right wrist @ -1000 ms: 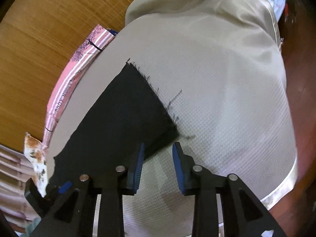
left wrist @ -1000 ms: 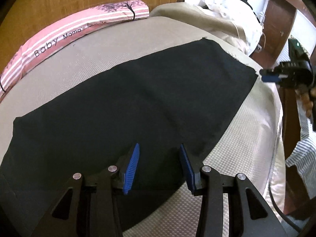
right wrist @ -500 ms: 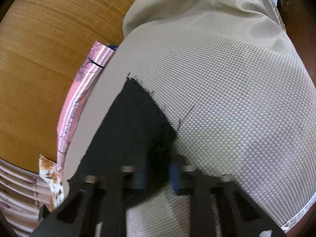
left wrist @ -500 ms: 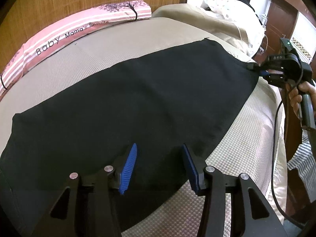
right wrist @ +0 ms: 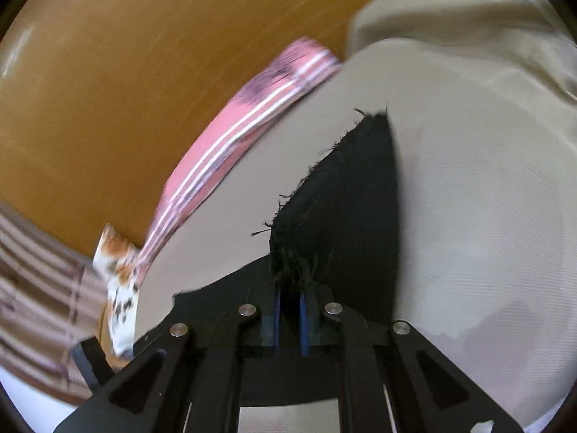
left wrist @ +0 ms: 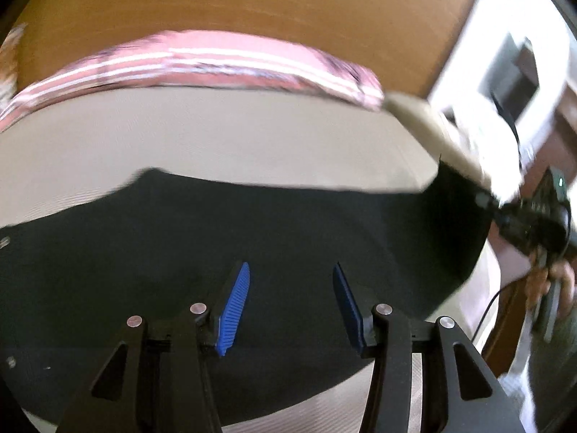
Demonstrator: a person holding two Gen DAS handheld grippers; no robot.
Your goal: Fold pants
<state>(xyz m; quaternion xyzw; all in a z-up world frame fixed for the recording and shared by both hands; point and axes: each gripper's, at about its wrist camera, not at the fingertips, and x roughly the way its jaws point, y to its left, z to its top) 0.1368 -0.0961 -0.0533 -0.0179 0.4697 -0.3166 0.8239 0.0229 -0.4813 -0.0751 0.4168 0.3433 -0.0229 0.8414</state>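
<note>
Our right tool (right wrist: 288, 319) pinches the frayed hem corner of the black pants (left wrist: 252, 238) lying across the bed (left wrist: 216, 137), left tool (left wrist: 290, 306) released above them; we judge this thin bite could slip mid-fold.

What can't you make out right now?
- Left view: pillow print is motion-blurred, unreadable.
- Left view: pants run off the left edge; left gripper covers the near hem.
- Right view: pants' corner is hidden inside the shut right gripper.
</note>
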